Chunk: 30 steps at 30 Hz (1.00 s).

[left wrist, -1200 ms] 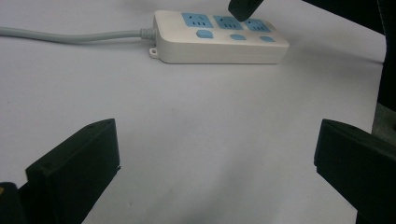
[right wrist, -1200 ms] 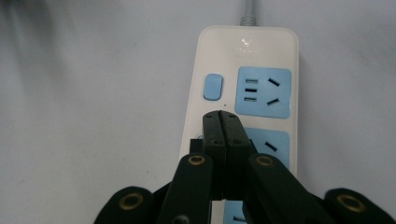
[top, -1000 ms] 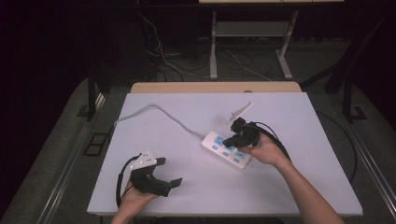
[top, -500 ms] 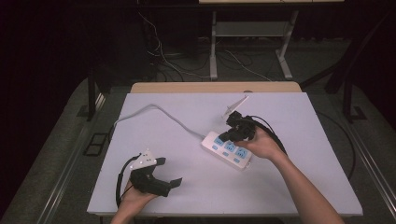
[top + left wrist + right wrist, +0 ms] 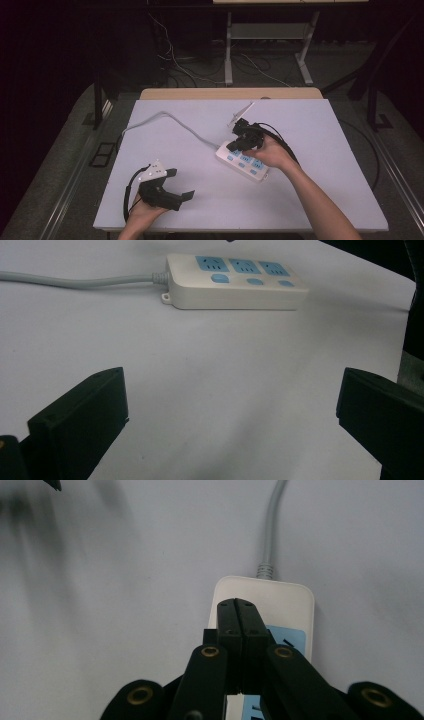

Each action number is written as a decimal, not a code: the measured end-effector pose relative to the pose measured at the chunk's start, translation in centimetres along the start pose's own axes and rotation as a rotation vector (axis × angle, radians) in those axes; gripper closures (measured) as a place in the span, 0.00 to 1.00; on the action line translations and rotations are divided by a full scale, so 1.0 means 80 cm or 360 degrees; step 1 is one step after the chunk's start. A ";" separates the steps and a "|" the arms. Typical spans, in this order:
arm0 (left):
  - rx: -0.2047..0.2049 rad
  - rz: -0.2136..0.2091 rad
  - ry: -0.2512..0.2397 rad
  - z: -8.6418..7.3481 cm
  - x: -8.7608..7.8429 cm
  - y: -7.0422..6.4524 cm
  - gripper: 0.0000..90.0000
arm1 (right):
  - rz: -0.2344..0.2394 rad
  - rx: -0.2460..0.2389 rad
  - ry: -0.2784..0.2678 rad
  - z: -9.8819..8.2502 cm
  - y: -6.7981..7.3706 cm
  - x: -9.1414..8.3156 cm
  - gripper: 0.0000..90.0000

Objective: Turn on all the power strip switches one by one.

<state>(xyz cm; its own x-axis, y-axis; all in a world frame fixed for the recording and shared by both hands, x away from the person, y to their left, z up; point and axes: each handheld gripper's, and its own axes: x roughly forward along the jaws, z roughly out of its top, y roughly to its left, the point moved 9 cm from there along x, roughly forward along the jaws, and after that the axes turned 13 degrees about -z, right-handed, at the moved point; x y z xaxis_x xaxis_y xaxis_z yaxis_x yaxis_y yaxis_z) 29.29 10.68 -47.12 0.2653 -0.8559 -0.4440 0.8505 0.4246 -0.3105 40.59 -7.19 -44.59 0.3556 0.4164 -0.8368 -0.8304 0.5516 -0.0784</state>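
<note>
Right gripper (image 5: 239, 144) hovers over the cord end of the power strip (image 5: 243, 161), its jaws pressed flat together with nothing between them, as the right gripper view shows (image 5: 236, 611). Closed like that, the tip looks set to push rather than grasp, perhaps at 1 of the round blue buttons (image 5: 217, 278) beside the 3 blue sockets. Left gripper (image 5: 180, 184) rests near the front edge of the table (image 5: 320, 200), well apart from the strip, jaws spread wide and empty. The strip lies flat near the table's middle, angled, with its grey cord (image 5: 170, 119) running off toward the far left edge. It is probably a rigid plastic shell, light, smooth and likely to slide on the bare top when prodded, so a push on a button should come straight down. The cord looks stiff enough to tug the strip around if it is dragged. For a hold, the long sides offer flat parallel faces that open jaws could span across the narrow width; the cord collar (image 5: 265, 570) is a poorer spot. No container stands on the table.
</note>
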 end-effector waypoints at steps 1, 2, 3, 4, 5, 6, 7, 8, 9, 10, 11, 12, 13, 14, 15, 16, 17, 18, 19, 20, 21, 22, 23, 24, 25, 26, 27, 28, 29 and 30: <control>-0.0001 0.0001 -0.0001 0.000 0.000 0.000 0.00 | 0.0003 0.0003 0.0010 -0.001 0.001 0.002 1.00; -0.0001 0.0001 -0.0001 0.000 0.000 0.000 0.00 | 0.0001 -0.0002 0.0016 -0.001 0.001 0.004 1.00; 0.0000 0.0000 -0.0001 0.000 0.000 0.000 0.00 | 0.0002 -0.0007 0.0019 -0.001 0.001 0.006 1.00; 0.0000 0.0000 -0.0002 0.000 0.000 0.000 0.00 | 0.0004 -0.0006 0.0022 -0.001 0.002 0.007 1.00; 0.0001 -0.0002 -0.0002 0.000 0.000 0.000 0.00 | 0.0007 -0.0009 0.0028 -0.002 0.003 0.009 1.00; 0.0001 -0.0001 -0.0002 0.000 0.000 0.000 0.00 | 0.0008 -0.0007 0.0029 -0.001 0.003 0.010 1.00; 0.0001 -0.0001 -0.0001 0.000 0.000 0.000 0.00 | 0.0008 -0.0012 0.0032 -0.002 0.003 0.012 1.00; 0.0001 -0.0002 -0.0002 0.000 0.000 0.000 0.00 | 0.0008 -0.0011 0.0037 -0.002 0.003 0.013 1.00; 0.0001 -0.0002 -0.0001 0.000 0.000 0.000 0.00 | 0.0009 -0.0015 0.0038 -0.002 0.003 0.014 1.00; 0.0001 -0.0001 -0.0001 0.000 0.000 0.000 0.00 | 0.0010 -0.0014 0.0040 -0.002 0.003 0.015 1.00; 0.0000 -0.0001 0.0000 0.000 0.000 0.000 0.00 | 0.0009 -0.0012 0.0041 -0.002 0.003 0.016 1.00; 0.0000 -0.0001 0.0000 0.000 0.000 0.000 0.00 | 0.0012 -0.0010 0.0047 -0.003 0.004 0.017 1.00; 0.0002 -0.0001 0.0001 0.000 0.000 0.000 0.00 | 0.0010 -0.0010 0.0050 -0.003 0.003 0.018 1.00; 0.0002 -0.0001 0.0001 0.000 0.000 0.000 0.00 | 0.0011 -0.0005 0.0055 -0.003 0.003 0.019 1.00; 0.0002 -0.0001 0.0000 0.000 0.000 0.000 0.00 | 0.0014 -0.0009 0.0055 -0.004 0.003 0.020 1.00; 0.0003 -0.0001 0.0001 0.000 0.000 0.000 0.00 | 0.0013 -0.0011 0.0063 -0.005 0.003 0.021 1.00; 0.0003 -0.0002 0.0002 0.000 0.000 0.000 0.00 | 0.0014 -0.0011 0.0067 -0.005 0.003 0.022 1.00; 0.0003 -0.0001 0.0004 0.000 0.000 0.000 0.00 | 0.0016 -0.0012 0.0070 -0.006 0.003 0.023 1.00; 0.0004 -0.0001 0.0004 0.000 0.000 0.000 0.00 | 0.0017 -0.0014 0.0077 -0.006 0.004 0.024 1.00; 0.0003 -0.0002 0.0002 0.000 0.000 0.000 0.00 | 0.0020 -0.0018 0.0080 -0.006 0.005 0.025 1.00; 0.0005 -0.0002 0.0003 0.000 0.000 0.000 0.00 | 0.0022 -0.0020 0.0085 -0.007 0.006 0.026 1.00; 0.0006 -0.0001 0.0003 0.000 -0.001 0.000 0.00 | 0.0024 -0.0023 0.0089 -0.007 0.006 0.027 1.00; 0.0005 -0.0001 0.0002 0.000 -0.001 0.000 0.00 | 0.0028 -0.0021 0.0091 -0.007 0.007 0.028 1.00; 0.0005 -0.0001 0.0001 0.000 -0.001 0.000 0.00 | 0.0030 -0.0024 0.0093 -0.008 0.008 0.029 1.00; 0.0006 -0.0002 0.0001 0.000 -0.001 0.000 0.00 | 0.0033 -0.0028 0.0099 -0.008 0.009 0.030 1.00; 0.0006 -0.0002 0.0000 0.000 -0.001 0.000 0.00 | 0.0035 -0.0029 0.0102 -0.009 0.009 0.031 1.00; 0.0006 -0.0003 -0.0001 0.000 -0.001 0.000 0.00 | 0.0038 -0.0026 0.0111 -0.010 0.010 0.031 1.00; 0.0006 -0.0003 -0.0001 0.000 -0.001 0.000 0.00 | 0.0038 -0.0026 0.0116 -0.010 0.011 0.032 1.00; 0.0005 -0.0003 0.0000 0.000 -0.001 0.000 0.00 | 0.0038 -0.0028 0.0116 -0.011 0.011 0.033 1.00; 0.0005 -0.0004 0.0002 0.000 -0.001 0.000 0.00 | 0.0035 -0.0033 0.0120 -0.012 0.011 0.034 1.00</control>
<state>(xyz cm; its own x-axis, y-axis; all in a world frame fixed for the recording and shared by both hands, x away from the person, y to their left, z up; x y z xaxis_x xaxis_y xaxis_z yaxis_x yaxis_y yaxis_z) 29.32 10.73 -47.09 0.2629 -0.8565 -0.4441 0.8524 0.4219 -0.3091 40.42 -6.29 -47.47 0.3048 0.3722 -0.8767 -0.8466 0.5276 -0.0703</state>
